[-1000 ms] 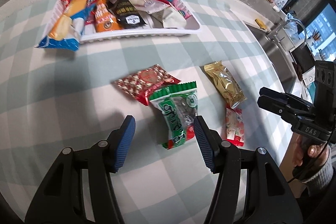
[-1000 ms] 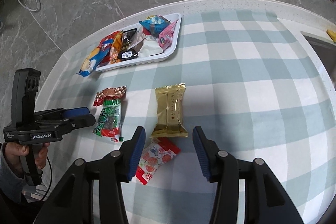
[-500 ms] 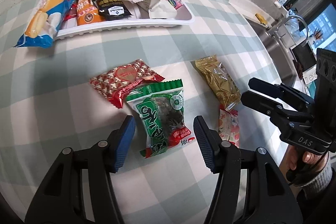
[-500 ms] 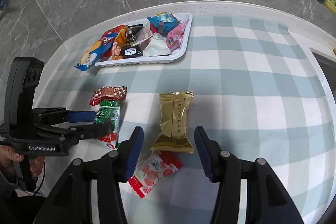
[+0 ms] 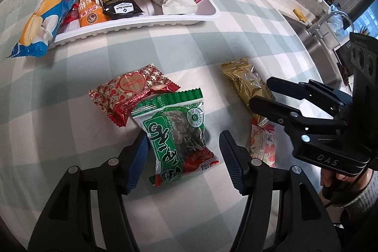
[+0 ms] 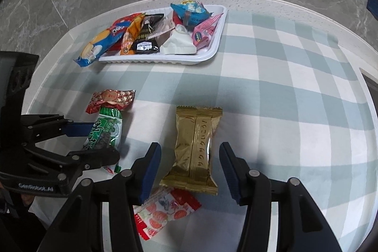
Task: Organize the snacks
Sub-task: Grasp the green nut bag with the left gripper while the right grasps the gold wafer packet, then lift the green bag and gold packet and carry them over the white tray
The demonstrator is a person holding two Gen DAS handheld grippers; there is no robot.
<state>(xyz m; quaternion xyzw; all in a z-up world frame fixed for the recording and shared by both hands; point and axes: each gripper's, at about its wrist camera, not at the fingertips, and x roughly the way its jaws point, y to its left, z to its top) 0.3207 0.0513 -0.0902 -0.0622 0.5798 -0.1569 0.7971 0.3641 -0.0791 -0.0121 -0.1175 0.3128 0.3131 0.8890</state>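
Observation:
A green snack packet (image 5: 176, 134) lies on the checked tablecloth, partly over a red heart-patterned packet (image 5: 128, 92). My left gripper (image 5: 183, 152) is open, its fingers on either side of the green packet's lower half. A gold packet (image 6: 197, 148) lies between the open fingers of my right gripper (image 6: 190, 169). A small red and white packet (image 6: 165, 211) lies under the right gripper. A white tray (image 5: 165, 21) holding several snacks stands at the far side. It also shows in the right wrist view (image 6: 165, 59).
A blue cookie packet (image 5: 45, 26) hangs over the tray's left end. The round table's edge (image 6: 354, 58) curves behind the tray. A sink and tap (image 5: 330, 23) with bottles stand off to the right.
Both grippers have moved forward and down. The green packet now sits between the left fingers and the gold packet between the right fingers. Both stay open.

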